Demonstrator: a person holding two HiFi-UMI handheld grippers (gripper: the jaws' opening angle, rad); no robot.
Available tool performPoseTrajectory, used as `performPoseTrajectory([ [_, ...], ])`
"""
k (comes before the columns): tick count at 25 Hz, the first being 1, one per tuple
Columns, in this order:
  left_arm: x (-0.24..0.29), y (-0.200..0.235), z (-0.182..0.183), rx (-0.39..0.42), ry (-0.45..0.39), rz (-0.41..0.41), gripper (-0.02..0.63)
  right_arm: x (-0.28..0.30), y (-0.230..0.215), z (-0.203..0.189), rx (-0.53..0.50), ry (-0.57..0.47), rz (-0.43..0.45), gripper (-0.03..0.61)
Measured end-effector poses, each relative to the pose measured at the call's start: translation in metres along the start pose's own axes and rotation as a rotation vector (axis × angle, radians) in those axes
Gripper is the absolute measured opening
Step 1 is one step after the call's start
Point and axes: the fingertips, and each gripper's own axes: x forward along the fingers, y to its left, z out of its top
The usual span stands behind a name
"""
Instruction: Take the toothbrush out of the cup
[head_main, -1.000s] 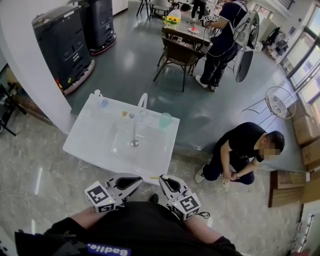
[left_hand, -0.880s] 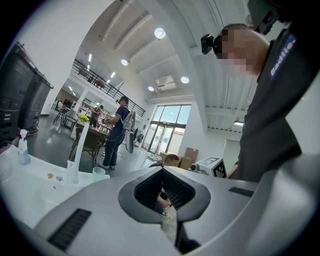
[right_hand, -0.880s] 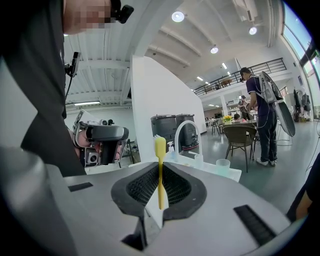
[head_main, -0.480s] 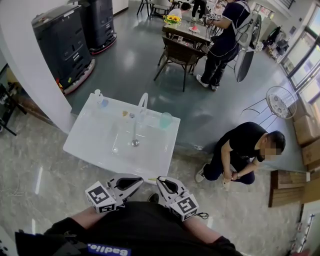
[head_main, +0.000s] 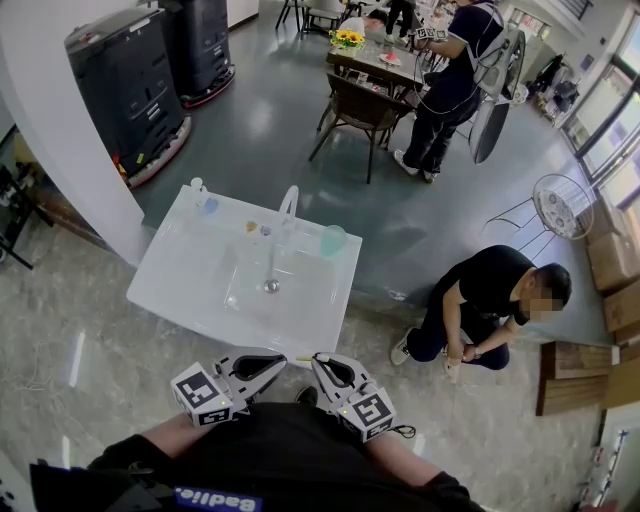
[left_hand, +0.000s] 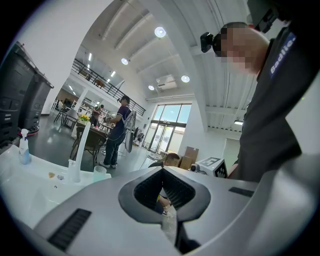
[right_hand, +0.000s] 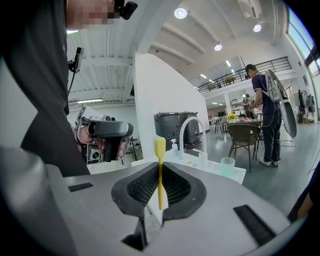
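Observation:
My right gripper (head_main: 322, 360) is held close to my body, in front of the white sink counter (head_main: 170, 285), and is shut on a yellow toothbrush (right_hand: 159, 147). The brush stands upright between the pads, its head poking above the jaws; in the head view a short yellow end (head_main: 305, 356) sticks out to the left. The pale green cup (head_main: 333, 240) stands at the counter's far right, beside the tap, well away from both grippers; it also shows as the cup (right_hand: 227, 167) in the right gripper view. My left gripper (head_main: 272, 363) is shut on nothing, level, next to the right one.
A curved white tap (head_main: 286, 204) and a soap bottle (head_main: 199, 190) stand at the counter's back edge. A person (head_main: 485, 300) crouches on the floor to the right of it. Black bins (head_main: 125, 80), a table with chairs (head_main: 365, 95) and a standing person (head_main: 450, 80) are beyond.
My right gripper has edged slightly left toward the left gripper, still holding the toothbrush. Nothing else has moved.

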Motion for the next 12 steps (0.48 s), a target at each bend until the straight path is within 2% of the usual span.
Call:
performPoseTrajectory([
  [12,-0.001,0.0016,-0.0019,0.001,0.001,0.001,0.009,0.0008,0.0028,0.0073,0.023,0.022,-0.007,0.028],
])
